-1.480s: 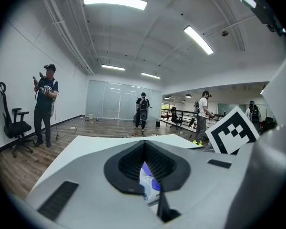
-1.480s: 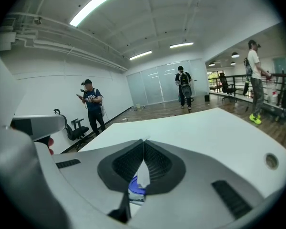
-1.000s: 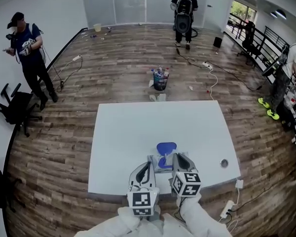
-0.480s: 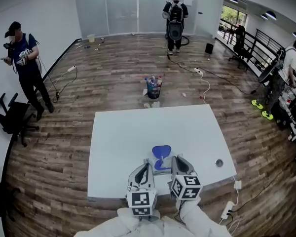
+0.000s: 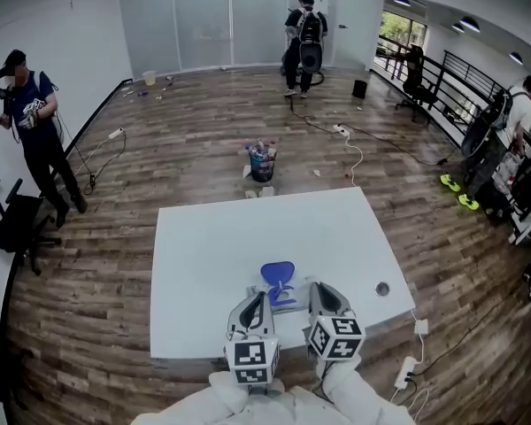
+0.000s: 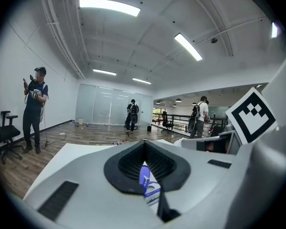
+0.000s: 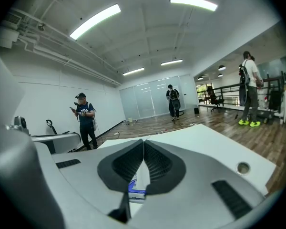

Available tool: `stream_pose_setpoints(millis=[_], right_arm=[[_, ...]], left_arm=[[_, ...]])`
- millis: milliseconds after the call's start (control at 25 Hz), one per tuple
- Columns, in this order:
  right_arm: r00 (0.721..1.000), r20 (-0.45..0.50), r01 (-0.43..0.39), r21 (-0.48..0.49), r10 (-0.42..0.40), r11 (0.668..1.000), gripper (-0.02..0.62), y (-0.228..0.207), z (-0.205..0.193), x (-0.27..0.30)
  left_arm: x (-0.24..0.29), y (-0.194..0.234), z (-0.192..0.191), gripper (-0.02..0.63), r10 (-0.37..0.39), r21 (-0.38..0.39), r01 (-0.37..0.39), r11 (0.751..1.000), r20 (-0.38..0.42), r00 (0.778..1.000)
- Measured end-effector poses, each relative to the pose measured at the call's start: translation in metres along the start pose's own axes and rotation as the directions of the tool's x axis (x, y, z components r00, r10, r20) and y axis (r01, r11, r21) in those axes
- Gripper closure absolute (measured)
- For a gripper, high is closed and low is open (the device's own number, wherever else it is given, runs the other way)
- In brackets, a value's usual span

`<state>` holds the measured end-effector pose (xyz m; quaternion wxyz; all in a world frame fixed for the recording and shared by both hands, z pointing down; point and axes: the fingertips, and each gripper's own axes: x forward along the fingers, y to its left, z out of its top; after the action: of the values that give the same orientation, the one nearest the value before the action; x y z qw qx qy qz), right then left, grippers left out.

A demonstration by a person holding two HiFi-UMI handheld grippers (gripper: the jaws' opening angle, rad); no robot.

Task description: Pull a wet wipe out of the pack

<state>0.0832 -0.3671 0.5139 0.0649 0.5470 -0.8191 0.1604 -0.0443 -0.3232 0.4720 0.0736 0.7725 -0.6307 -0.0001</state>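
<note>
The wet wipe pack (image 5: 281, 301) lies near the front edge of the white table (image 5: 212, 237), its blue lid (image 5: 277, 273) flipped open and standing up. My left gripper (image 5: 258, 296) is just left of the pack. Its tips meet in the left gripper view (image 6: 143, 141), and the blue lid (image 6: 145, 178) shows through the hollow behind them. My right gripper (image 5: 317, 287) is at the pack's right side. In the right gripper view it (image 7: 143, 141) is shut on a white wet wipe (image 7: 139, 178) that runs down to the pack (image 7: 136, 193).
A round cable hole (image 5: 382, 288) sits in the table at the right. On the floor beyond the table stands a bucket of bottles (image 5: 262, 162). People stand at the left (image 5: 31, 122), far back (image 5: 303, 34) and right (image 5: 504, 122). A black chair (image 5: 13, 224) is at the left.
The head view has swung, so the table sits further left and the room behind has shifted. Both grippers stay shut at the pack, the right one drawn back slightly.
</note>
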Motion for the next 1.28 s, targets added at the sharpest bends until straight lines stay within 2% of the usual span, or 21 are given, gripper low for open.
stream_pose_setpoints(millis=[560, 760, 1040, 1280], right_arm=[[0.998, -0.015, 0.057, 0.033, -0.056, 0.998, 0.583, -0.022, -0.019, -0.025], [0.997, -0.025, 0.074, -0.014, -0.074, 0.997, 0.584, -0.024, -0.02, -0.027], [0.998, -0.014, 0.061, -0.012, -0.061, 0.998, 0.584, -0.025, -0.016, -0.025], [0.998, -0.008, 0.065, -0.021, -0.065, 0.998, 0.584, -0.025, -0.015, -0.025]], left_arm=[[0.009, -0.018, -0.01, 0.606, -0.037, 0.019, 0.038, 0.999, -0.024, 0.999], [0.01, -0.021, -0.011, 0.606, -0.039, 0.012, 0.039, 0.999, -0.026, 0.999], [0.011, -0.02, -0.009, 0.606, -0.025, 0.017, 0.025, 1.0, -0.024, 0.999], [0.011, -0.016, -0.011, 0.606, -0.019, -0.012, 0.019, 1.0, -0.028, 0.999]])
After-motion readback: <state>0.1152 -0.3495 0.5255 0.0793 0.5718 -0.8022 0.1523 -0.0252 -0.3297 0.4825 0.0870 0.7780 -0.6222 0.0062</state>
